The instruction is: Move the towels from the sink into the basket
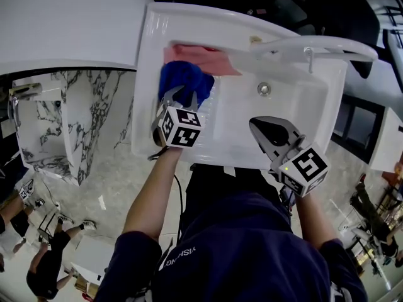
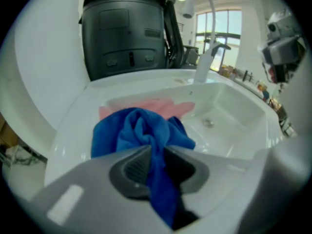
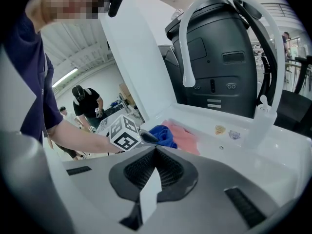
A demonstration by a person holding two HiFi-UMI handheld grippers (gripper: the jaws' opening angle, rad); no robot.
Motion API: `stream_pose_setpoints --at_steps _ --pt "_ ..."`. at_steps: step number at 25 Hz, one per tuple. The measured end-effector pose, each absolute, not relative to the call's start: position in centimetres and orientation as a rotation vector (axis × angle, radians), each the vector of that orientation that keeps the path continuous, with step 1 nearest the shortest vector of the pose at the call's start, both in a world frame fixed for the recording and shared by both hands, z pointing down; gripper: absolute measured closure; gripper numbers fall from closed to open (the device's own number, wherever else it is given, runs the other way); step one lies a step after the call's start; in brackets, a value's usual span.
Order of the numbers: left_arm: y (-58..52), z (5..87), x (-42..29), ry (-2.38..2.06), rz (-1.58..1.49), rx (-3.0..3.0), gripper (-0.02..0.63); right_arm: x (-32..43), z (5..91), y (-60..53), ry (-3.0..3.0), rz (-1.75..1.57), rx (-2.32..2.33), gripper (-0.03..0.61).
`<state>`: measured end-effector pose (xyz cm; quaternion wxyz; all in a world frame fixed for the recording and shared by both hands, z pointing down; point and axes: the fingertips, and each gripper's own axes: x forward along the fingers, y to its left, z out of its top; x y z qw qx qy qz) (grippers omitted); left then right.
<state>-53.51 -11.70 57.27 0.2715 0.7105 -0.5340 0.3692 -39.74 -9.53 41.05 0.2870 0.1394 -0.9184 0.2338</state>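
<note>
While your right gripper (image 1: 261, 128) hangs closed and empty over the near part of the white moulded sink (image 1: 296, 99), your left gripper (image 1: 182, 99) is clamped on a bunched fold of the blue microfibre towel (image 1: 184, 77) at the basin's left side. Only a fold is pinched, so a quick lift could let it slip, or drag along the flat pink cloth towel (image 1: 204, 58) lying just beyond, partly under it. No view shows the basket, nor how far the pink towel runs beneath the blue.
</note>
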Motion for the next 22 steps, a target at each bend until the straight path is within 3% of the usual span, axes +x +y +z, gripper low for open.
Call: stream_pose_setpoints --at_steps 22 --pt "-9.5 48.7 -54.1 -1.499 0.789 2.007 0.557 -41.1 38.7 -8.7 -2.529 0.601 0.335 0.572"
